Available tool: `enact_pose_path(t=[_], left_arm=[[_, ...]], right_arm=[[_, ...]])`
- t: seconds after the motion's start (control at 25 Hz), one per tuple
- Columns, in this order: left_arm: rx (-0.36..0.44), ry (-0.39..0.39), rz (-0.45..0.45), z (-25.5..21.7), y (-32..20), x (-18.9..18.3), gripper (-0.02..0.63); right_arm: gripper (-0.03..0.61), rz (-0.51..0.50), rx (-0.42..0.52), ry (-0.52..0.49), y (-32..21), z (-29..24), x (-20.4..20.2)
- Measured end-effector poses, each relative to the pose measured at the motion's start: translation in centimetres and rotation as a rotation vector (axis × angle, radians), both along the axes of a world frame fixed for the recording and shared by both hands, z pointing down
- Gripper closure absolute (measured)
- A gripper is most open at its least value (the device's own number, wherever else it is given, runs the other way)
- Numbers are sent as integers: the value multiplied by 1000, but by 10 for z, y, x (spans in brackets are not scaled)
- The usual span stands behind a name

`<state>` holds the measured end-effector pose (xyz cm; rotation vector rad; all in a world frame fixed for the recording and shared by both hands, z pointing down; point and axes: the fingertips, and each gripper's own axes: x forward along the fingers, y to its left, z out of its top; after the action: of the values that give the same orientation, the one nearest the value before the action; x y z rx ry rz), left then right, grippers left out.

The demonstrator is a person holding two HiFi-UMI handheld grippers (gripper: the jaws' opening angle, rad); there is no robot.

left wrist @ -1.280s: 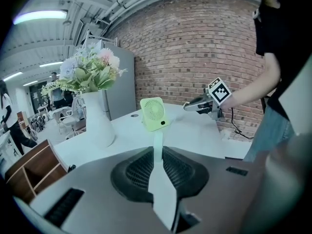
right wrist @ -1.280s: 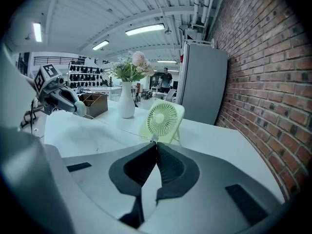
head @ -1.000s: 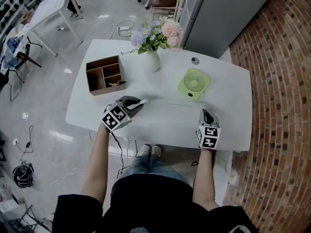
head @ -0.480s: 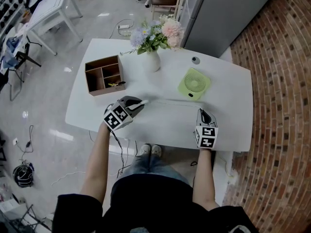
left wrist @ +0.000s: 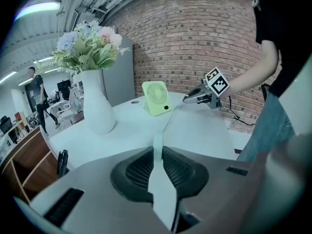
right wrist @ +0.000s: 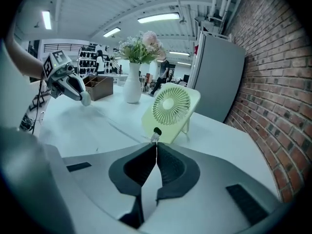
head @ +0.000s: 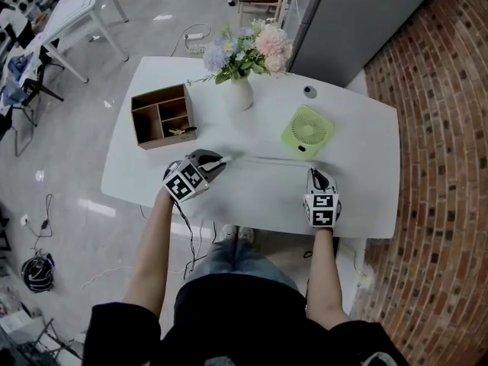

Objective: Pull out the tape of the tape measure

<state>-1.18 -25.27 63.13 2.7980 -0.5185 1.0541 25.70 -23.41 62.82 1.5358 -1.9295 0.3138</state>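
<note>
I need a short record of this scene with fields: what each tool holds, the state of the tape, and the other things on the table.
left tool: shut on the tape measure case
right tool: shut on the tape's end
tape: drawn out, stretched between the two tools over the table
table: white; bears a vase of flowers, a green fan and a wooden box

Black short-sleeved top (head: 229,322), blue jeans (head: 236,264), grey marker-cubed hand-held grippers (head: 217,162) (head: 314,173)
</note>
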Motion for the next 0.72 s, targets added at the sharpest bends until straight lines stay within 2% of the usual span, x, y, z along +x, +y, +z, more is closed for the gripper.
enact_pose_path(t=[0.28,0.72], left_arm=[[-38,-48,8,22,-2,-2,543],[-36,-78,45,41,-2,1,543]], right_arm=[[569,-6,-66,-10,-7,26,-2],[569,14,-129,-45,-6,43,-2]])
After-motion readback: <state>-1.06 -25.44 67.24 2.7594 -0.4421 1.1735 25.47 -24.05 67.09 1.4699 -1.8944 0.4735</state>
